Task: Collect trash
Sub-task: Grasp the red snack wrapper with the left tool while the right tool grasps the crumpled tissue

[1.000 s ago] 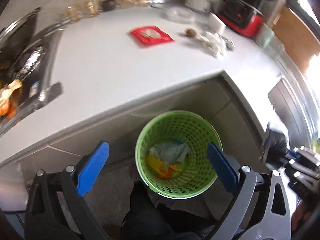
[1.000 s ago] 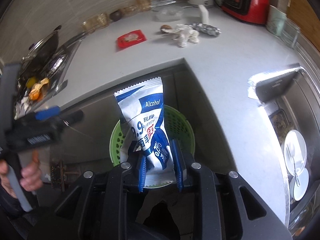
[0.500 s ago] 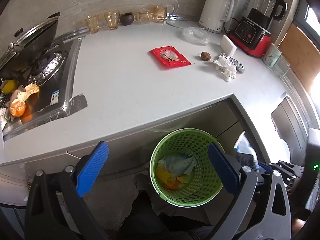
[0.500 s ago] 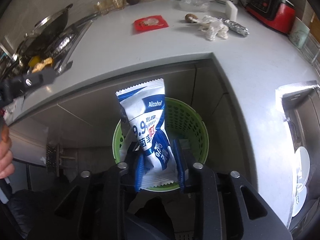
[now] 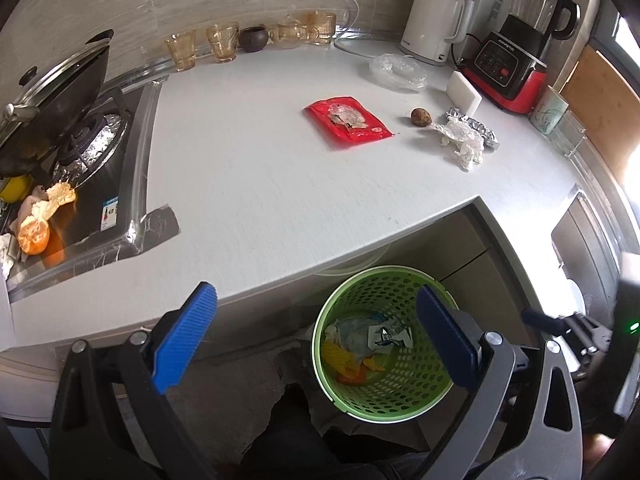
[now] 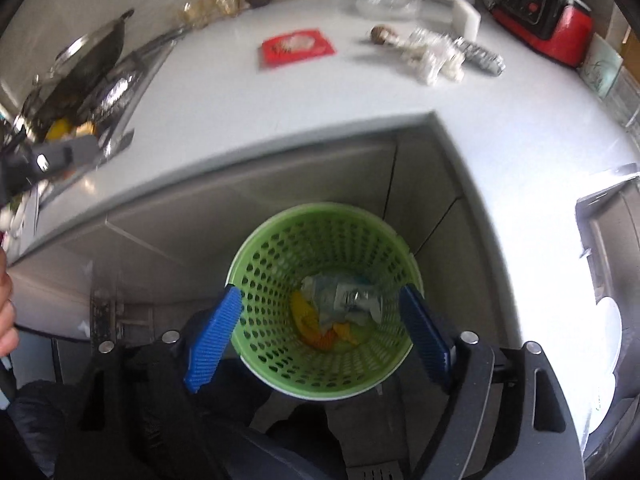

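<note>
- Now that the right gripper (image 6: 320,340) has let go, the blue-and-white wipes packet (image 6: 352,300) that it was pinching half a second ago is lying down in the green basket (image 6: 280,364), so that piece of trash counts as collected.
- Right gripper's fingers are spread wide with nothing between them, sitting right above the basket mouth.
- Left gripper (image 5: 316,340) is spread wide too and holds nothing. It looks across the countertop (image 5: 260,184), basket below and to its right, about the same as a moment back.
- Packet looks crumpled and folded over now, shiny silver inside showing, resting on top of the yellow and orange scraps (image 6: 312,328) at the bottom.
- Basket stands on the floor, tucked into the inside corner under the counter edge.
- Still plenty left, I'd say: a flat red wrapper (image 5: 348,122) mid-counter, a crumpled white tissue (image 5: 460,142) touching a foil wad (image 5: 478,130), and a small brown nut-looking thing (image 5: 421,116) just beside them.
- Orange peel (image 5: 38,220) is over by the stove (image 5: 80,148), well apart from the rest.
- Red wrapper lies flat on the counter, so my guess is it needs an edge pinch.
</note>
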